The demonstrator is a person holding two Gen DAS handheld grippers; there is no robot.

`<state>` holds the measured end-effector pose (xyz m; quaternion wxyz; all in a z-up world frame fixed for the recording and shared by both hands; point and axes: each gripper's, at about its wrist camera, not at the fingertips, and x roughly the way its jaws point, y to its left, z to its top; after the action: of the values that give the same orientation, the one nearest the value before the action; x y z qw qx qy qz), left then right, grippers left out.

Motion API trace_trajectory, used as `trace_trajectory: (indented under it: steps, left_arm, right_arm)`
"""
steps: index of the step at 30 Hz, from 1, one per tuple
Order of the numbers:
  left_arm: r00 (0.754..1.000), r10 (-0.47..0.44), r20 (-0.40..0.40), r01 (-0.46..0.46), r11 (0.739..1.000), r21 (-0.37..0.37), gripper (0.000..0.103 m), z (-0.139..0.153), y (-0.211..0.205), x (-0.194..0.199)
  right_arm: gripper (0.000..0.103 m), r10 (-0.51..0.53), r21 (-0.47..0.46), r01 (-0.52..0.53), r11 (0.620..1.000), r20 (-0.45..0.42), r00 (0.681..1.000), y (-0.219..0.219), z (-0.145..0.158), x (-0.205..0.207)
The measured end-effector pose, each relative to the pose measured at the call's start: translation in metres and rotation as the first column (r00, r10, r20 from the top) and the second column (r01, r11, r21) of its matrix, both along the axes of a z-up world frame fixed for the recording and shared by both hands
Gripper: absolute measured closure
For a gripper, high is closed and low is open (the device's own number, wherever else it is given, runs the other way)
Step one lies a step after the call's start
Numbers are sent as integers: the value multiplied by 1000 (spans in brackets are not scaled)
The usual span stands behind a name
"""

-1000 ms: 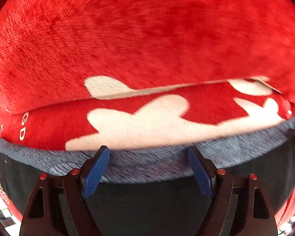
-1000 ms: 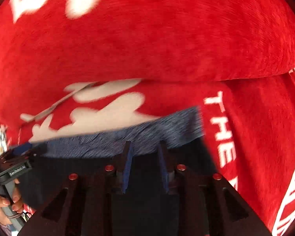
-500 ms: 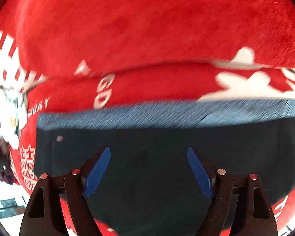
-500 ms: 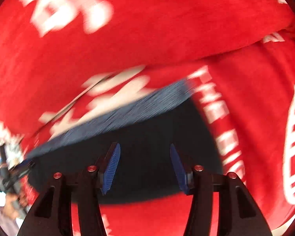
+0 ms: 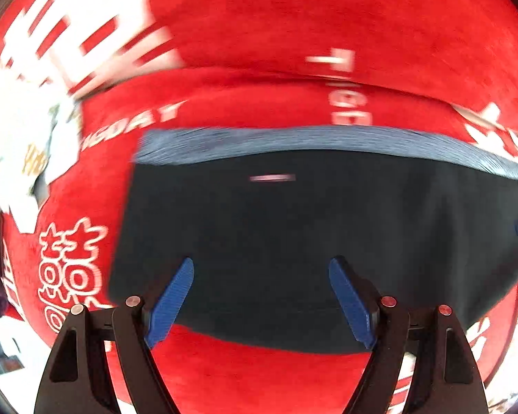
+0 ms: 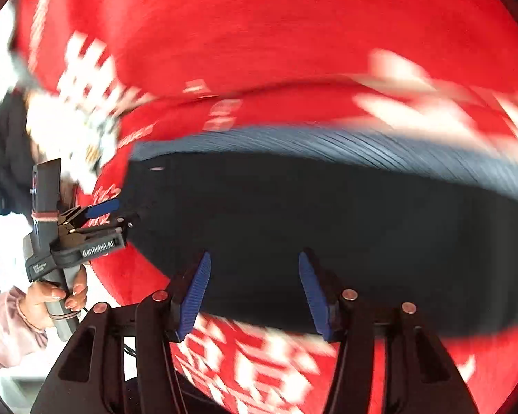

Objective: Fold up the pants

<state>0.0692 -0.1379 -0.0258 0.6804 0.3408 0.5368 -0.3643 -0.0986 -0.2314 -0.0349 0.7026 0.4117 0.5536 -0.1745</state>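
Folded black pants (image 5: 293, 234) with a grey-blue band (image 5: 293, 138) along the far edge lie flat on a red cloth (image 5: 293, 17) printed in white. My left gripper (image 5: 261, 263) hovers open over the near left part of the pants, with nothing between its blue pads. In the right wrist view the same pants (image 6: 328, 214) fill the middle, and my right gripper (image 6: 255, 255) stands open above their near edge, holding nothing. The left gripper (image 6: 121, 214) shows there too, at the pants' left end.
The red cloth (image 6: 259, 34) covers the whole surface around the pants. A person's hand (image 6: 58, 296) in a pink sleeve (image 6: 3, 331) grips the left tool's handle. Bright, blurred clutter (image 5: 13, 138) lies beyond the cloth's left edge.
Both grippers have pulled back from the grey-blue band to the pants' near edge. The right gripper went from nearly shut to open. The left edge of the pants has come into both views.
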Motion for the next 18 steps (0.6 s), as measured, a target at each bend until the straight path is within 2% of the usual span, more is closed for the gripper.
trace_trajectory:
  steps: [1,3,6,9,11,15,17,18]
  left_arm:
    - [1000,22,-4,-22,1000,-5,21,-1,10,13]
    - [998,65,-10,-65,998,-14,21,-6,32,41]
    - [994,108,-24,-109,993,-45,21,-13,58,76]
    - [986,110,-123,-121,989,-84,21,-26,77,102]
    - [981,84,-172,-105,988,-114,21,-32,82,112]
    - [963,18,-270,-72,979,-191,22,-44,94,127]
    - [959,2,-282,-64,976,-208,42,-48,98,132]
    - [957,-4,-290,-59,977,-206,46,-51,99,134]
  right_arm:
    - [44,43,2,-43,999,4,999,2,4,19]
    - [44,152,14,-152,988,10,988,8,-4,86]
    - [44,284,22,-284,959,21,959,20,-21,163]
    - [44,409,43,-410,911,15,912,37,-54,246]
    - [44,464,58,-464,884,13,886,45,-71,276]
    - [44,557,36,-556,830,-50,829,60,-105,325]
    - [44,576,37,-575,817,-85,813,62,-117,337]
    - [44,577,44,-576,816,-99,810,62,-123,341]
